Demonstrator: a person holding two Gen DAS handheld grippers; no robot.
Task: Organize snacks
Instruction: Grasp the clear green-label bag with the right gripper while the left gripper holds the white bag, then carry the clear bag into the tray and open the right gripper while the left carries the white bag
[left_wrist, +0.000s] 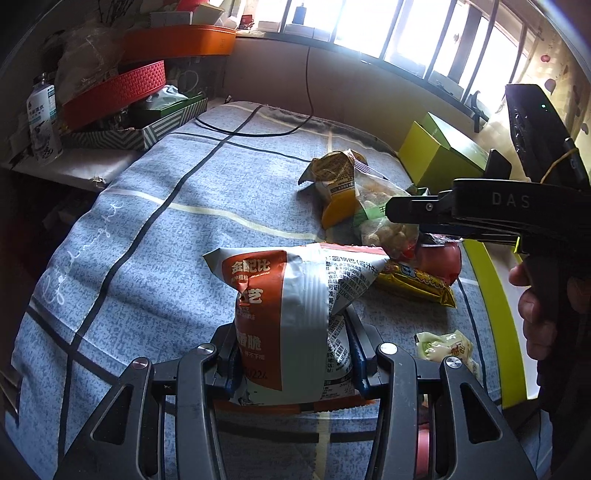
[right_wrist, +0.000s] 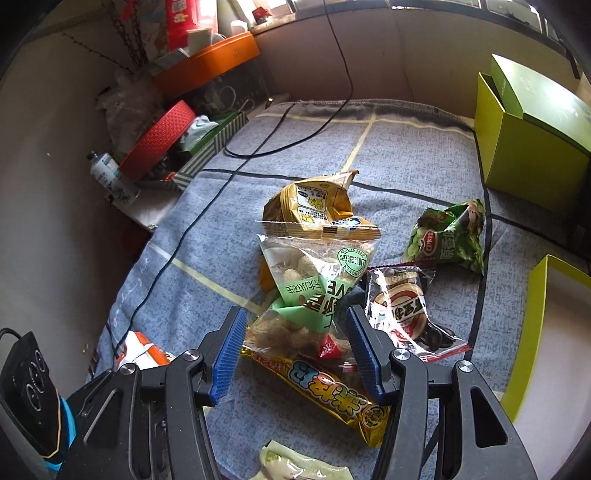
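Snacks scattered on a blue-grey checked bedspread (right_wrist: 406, 155), one bag gripped, one pile straddled.

The cloth is mottled with dark and cream lines, a black cable (right_wrist: 236, 173) trailing across it. Upper left of both views holds stacked orange and red woven boxes (left_wrist: 114, 92) and a white bottle (left_wrist: 42, 122); lime-green cartons (right_wrist: 532, 147) sit at the right, and bright windows run along the top of the left view. The left gripper (left_wrist: 291, 354) is clamped on a puffy white-and-orange snack bag (left_wrist: 284, 314) at lower centre. The right gripper (right_wrist: 295, 347), held in a hand (left_wrist: 535, 306) at the right edge, has its ribbed blue pads spread wide around a clear crinkly bag of pale puffs (right_wrist: 314, 288), above a golden foil bar (right_wrist: 325, 391). Beside it are a glossy clear packet (right_wrist: 402, 310), a green packet (right_wrist: 450, 236) and a yellow bag (right_wrist: 317, 203).
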